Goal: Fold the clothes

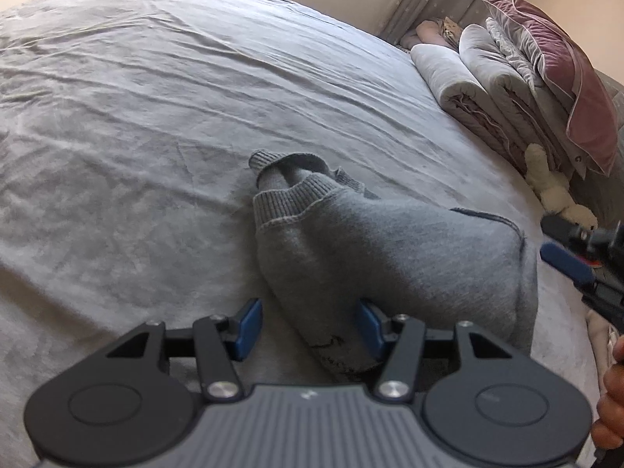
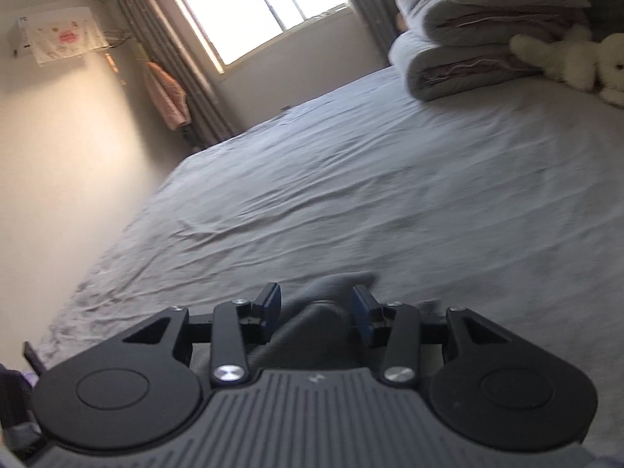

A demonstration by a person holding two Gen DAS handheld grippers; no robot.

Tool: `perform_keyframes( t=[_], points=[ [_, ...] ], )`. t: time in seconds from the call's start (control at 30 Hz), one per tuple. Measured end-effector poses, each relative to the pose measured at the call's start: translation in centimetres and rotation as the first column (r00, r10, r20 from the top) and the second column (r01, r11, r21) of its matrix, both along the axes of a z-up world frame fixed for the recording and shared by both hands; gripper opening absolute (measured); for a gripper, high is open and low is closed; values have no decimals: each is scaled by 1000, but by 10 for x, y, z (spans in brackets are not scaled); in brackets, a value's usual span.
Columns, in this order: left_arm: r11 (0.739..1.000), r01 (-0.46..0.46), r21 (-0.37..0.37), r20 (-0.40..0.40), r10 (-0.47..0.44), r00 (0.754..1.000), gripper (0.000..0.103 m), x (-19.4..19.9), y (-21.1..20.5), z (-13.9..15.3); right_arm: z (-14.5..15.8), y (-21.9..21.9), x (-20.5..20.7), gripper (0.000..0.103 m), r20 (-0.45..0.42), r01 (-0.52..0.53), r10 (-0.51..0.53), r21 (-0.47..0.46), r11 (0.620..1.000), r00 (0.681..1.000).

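A grey sweatshirt [image 1: 390, 249] is lying bunched on the bed [image 1: 156, 117], lower centre of the frame. The left claw [image 1: 308, 327] is standing released around its near edge. The right claw [image 2: 316, 308] is gaping, released, with grey cloth between its 2 pads.

Bed sheet [image 1: 156, 97] open left of sweatshirt [image 1: 370, 241]; folded quilts [image 1: 479, 89], plush toy [image 1: 553, 191] block right.
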State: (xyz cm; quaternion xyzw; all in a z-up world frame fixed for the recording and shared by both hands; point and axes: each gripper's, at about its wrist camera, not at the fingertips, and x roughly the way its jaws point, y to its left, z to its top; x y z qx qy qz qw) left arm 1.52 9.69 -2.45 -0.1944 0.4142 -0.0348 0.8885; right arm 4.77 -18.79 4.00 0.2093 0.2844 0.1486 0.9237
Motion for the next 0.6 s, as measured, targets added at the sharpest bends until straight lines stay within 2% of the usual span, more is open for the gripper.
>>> perform_keyframes(
  t=[0.17, 0.37, 0.5, 0.53, 0.6],
  points=[
    [1000, -2, -21, -7, 1, 1000, 55, -1, 4, 0, 4, 31, 5, 46, 19, -61, 62, -20, 998, 998],
    [999, -7, -54, -16, 6, 1000, 55, -4, 13, 1, -13, 66, 11, 60, -16, -65, 63, -213, 975, 998],
    [998, -2, -64, -22, 1, 1000, 56, -6, 19, 1, -29, 72, 12, 61, -54, -67, 54, -278, 958, 997],
    [998, -4, -68, -24, 2, 1000, 56, -7, 22, 1, -32, 73, 12, 60, -62, -69, 53, -283, 957, 997],
    [997, -12, -77, -26, 10, 1000, 56, -7, 26, 2, -35, 75, 12, 44, -74, -71, 52, -294, 953, 996]
  ],
)
